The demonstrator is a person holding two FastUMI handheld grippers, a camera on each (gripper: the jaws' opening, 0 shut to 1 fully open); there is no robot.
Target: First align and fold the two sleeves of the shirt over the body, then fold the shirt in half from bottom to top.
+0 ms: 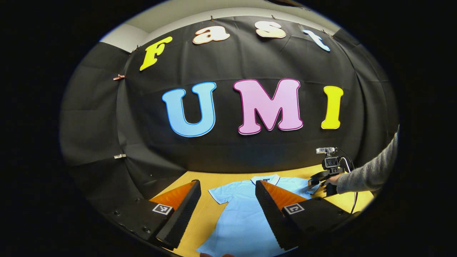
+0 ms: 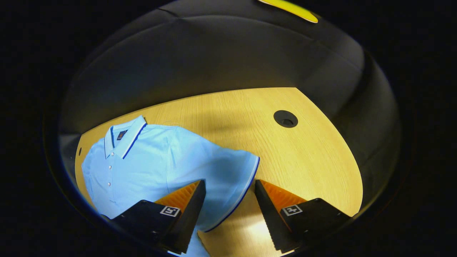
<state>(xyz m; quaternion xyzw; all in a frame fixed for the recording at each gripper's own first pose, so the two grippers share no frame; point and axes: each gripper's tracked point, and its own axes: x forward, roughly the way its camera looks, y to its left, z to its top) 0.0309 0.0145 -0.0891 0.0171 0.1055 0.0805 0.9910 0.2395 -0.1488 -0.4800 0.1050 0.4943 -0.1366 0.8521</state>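
Observation:
A light blue polo shirt (image 1: 239, 214) lies flat and face up on the wooden table (image 1: 203, 217), collar toward the wall. My left gripper (image 1: 227, 184) hangs open above the shirt's body, and nothing sits between its fingers. In the right gripper view the shirt (image 2: 150, 160) spreads to the left, its collar (image 2: 125, 137) at the upper left. Its short sleeve (image 2: 228, 167), edged with a dark stripe, reaches out between the fingers of my right gripper (image 2: 229, 182), which stands open over it. The left gripper view shows that right gripper (image 1: 317, 180) by the shirt's far right sleeve.
A hand in a grey sleeve (image 1: 367, 175) holds the right gripper, with a cable trailing from it. The table (image 2: 307, 160) has a round black hole (image 2: 285, 119) to the right of the shirt. Black cloth walls the table on the far sides.

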